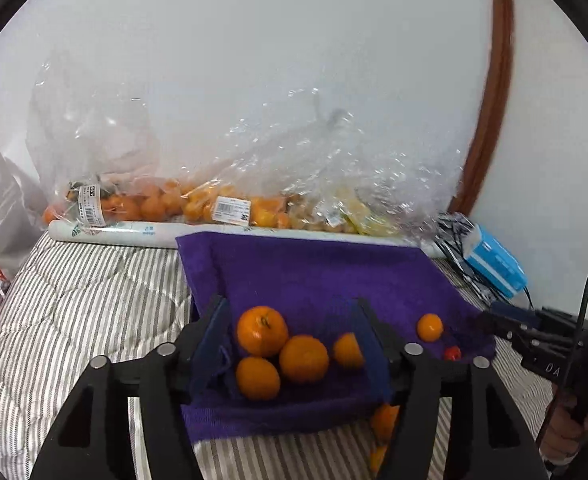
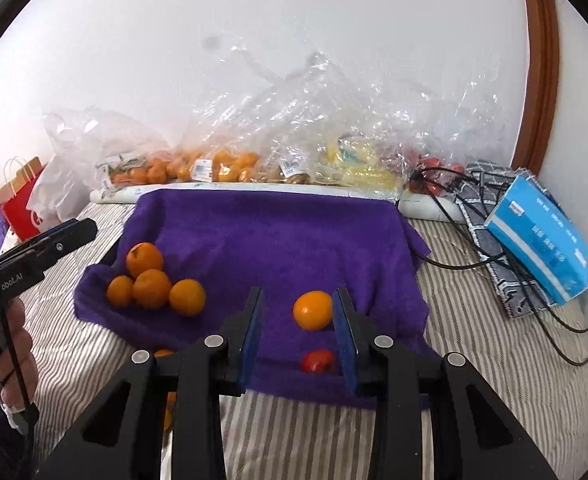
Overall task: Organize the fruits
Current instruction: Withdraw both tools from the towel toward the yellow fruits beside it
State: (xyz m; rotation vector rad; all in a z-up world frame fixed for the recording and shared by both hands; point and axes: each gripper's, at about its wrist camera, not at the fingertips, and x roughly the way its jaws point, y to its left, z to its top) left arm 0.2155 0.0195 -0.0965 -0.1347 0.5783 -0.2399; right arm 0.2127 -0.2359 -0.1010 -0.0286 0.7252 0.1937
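A purple towel [image 1: 314, 276] [image 2: 269, 240] lies on the striped bedding. Several tangerines [image 1: 261, 330] [image 2: 151, 288] sit clustered on its left part. A lone tangerine [image 2: 313, 310] [image 1: 430, 327] and a small red tomato [image 2: 317, 361] [image 1: 452, 353] lie on its right part. My left gripper [image 1: 291, 340] is open, its jaws wide around the cluster, holding nothing. My right gripper [image 2: 298, 334] is open, the lone tangerine and the tomato between its fingers, neither gripped. Another orange fruit [image 1: 384, 420] lies on the bedding by the towel's front edge.
Clear plastic bags of oranges [image 1: 153, 200] [image 2: 221, 168] and yellow fruit [image 2: 358, 160] line the wall behind a white roll [image 1: 133, 234]. A blue tissue box [image 2: 542, 240] [image 1: 494, 264], patterned cloth and black cables [image 2: 554, 312] lie right. A red paper bag [image 2: 21, 200] stands left.
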